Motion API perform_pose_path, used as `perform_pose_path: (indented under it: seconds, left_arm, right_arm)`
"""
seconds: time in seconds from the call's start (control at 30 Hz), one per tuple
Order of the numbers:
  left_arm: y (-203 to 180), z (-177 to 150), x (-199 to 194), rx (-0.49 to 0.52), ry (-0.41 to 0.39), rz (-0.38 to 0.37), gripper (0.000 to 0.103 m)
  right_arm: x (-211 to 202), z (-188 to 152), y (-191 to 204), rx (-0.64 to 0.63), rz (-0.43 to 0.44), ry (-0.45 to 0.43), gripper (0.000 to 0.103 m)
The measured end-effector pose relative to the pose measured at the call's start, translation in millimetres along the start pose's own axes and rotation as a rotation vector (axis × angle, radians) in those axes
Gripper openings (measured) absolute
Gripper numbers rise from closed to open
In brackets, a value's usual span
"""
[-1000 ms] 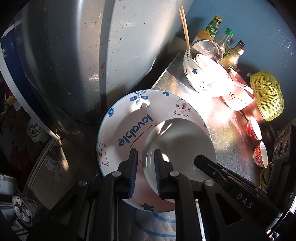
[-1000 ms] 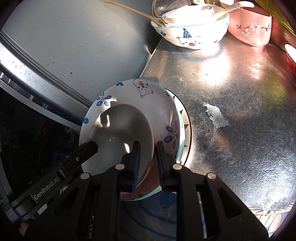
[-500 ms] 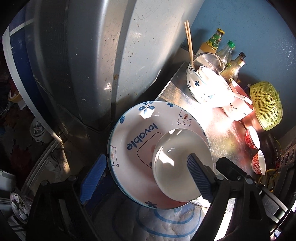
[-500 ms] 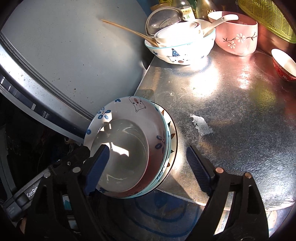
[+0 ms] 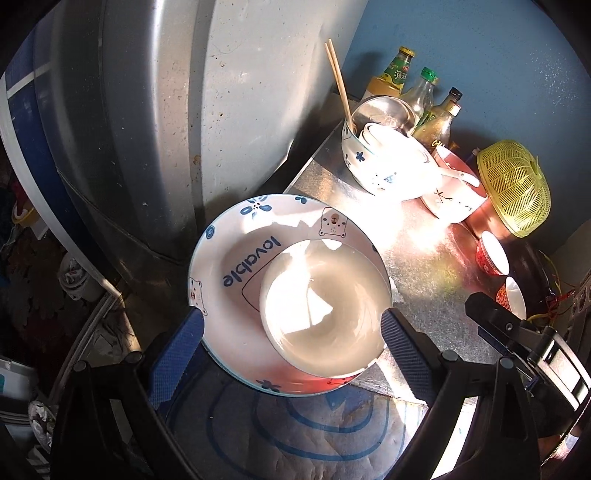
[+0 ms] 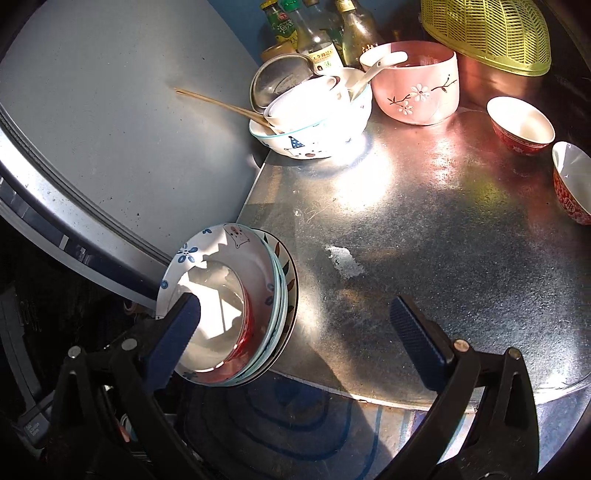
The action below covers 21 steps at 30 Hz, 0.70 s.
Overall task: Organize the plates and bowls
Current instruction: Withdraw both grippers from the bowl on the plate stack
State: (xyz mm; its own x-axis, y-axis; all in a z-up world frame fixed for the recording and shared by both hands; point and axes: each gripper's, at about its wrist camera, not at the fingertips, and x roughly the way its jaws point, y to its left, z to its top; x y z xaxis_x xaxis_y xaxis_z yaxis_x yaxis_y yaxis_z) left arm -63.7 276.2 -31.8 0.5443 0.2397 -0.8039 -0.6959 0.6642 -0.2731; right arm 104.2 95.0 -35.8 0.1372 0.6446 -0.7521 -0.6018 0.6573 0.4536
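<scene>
Both my grippers stand wide open and hold nothing. My left gripper (image 5: 291,332) straddles the shallow white bowl with a red outside (image 5: 323,310) without its pads touching it; that bowl sits nested in the top white plate printed with blue flowers, bears and the word "lovable" (image 5: 236,251). My right gripper (image 6: 295,332) is open over the bare galvanised metal counter (image 6: 424,240), just beside the stack. From that side I can see the stack of plates (image 6: 280,291) at the counter's near left corner, several rims deep, the lowest with a leaf pattern.

The bowl looks set down, so I judge this step to be letting go and drawing clear. I should lift straight away from the stack, keeping my wide fingers off the plate rim, since the stack sits close to the counter's edge and a nudge could tip it.

Further back stands a large white bowl with blue cartoon prints (image 6: 314,129); it holds smaller white bowls, a white spoon and a pair of wooden chopsticks (image 6: 221,105). A steel bowl (image 6: 277,79) leans behind it. Beside it is a pink cup with a blossom sprig (image 6: 417,92), with a white spoon in it. Two small red bowls with white insides (image 6: 521,125) sit empty at the right. Farthest are glass bottles (image 6: 317,37) and an overturned yellow plastic basket (image 6: 487,33).
</scene>
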Motion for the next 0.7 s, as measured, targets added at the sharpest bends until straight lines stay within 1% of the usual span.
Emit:
perform_pose_path:
  seconds: [0.43, 0.7]
  left_arm:
    - [-55.1, -10.7, 5.5, 0.117, 0.037, -0.056, 0.097]
    - [-82.4, -16.2, 10.3, 0.169, 0.061, -0.077, 0.097]
  right_arm:
    - [-31.3, -7.6, -42.7, 0.072, -0.056, -0.047, 0.103]
    - [-45.9, -10.6, -69.2, 0.116, -0.085, -0.066, 0.103]
